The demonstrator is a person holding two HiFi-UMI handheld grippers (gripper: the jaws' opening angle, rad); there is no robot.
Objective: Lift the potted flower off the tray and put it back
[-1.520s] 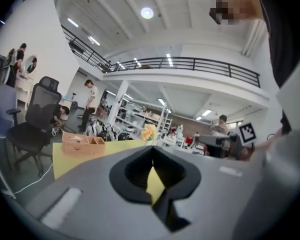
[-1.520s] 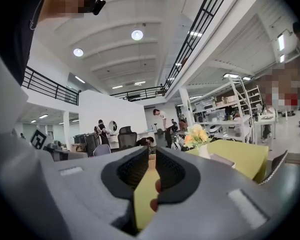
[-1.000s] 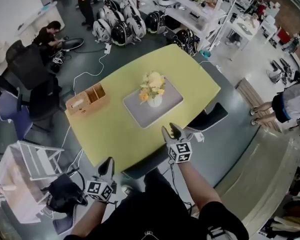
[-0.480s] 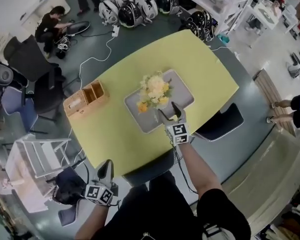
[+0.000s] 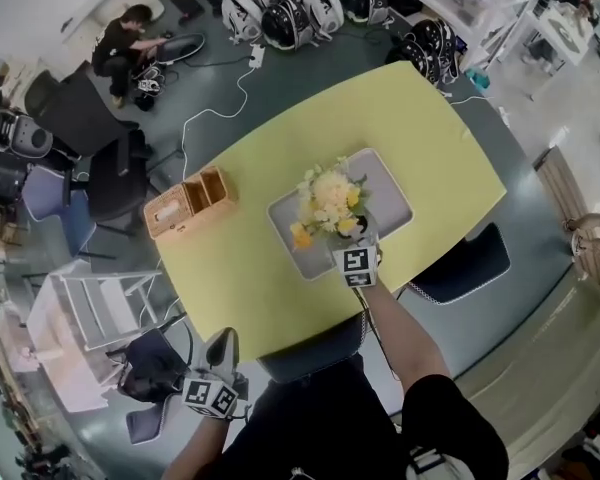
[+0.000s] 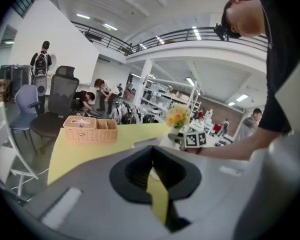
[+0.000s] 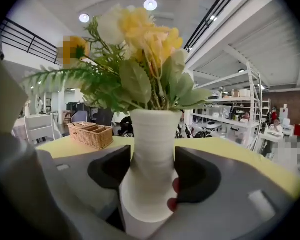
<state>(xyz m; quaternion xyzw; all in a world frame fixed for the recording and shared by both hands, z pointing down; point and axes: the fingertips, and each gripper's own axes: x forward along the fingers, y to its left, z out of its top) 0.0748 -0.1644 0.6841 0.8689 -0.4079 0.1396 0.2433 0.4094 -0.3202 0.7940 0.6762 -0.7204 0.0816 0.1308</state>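
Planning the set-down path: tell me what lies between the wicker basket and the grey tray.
Nothing but bare yellow tabletop separates the wicker basket from the grey tray, as the head view shows.

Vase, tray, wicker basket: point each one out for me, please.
vase (image 7: 151, 154), right gripper view, middle of its ribbed white body.
tray (image 5: 388, 190), head view, bare grey surface at its right end.
wicker basket (image 6: 85, 134), left gripper view, woven front wall.

Count on 1 yellow-green oval surface: 1 grey rectangular tray, 1 white ribbed pot of yellow flowers, 1 woven wicker basket. Handheld tools: 2, left gripper and right gripper.
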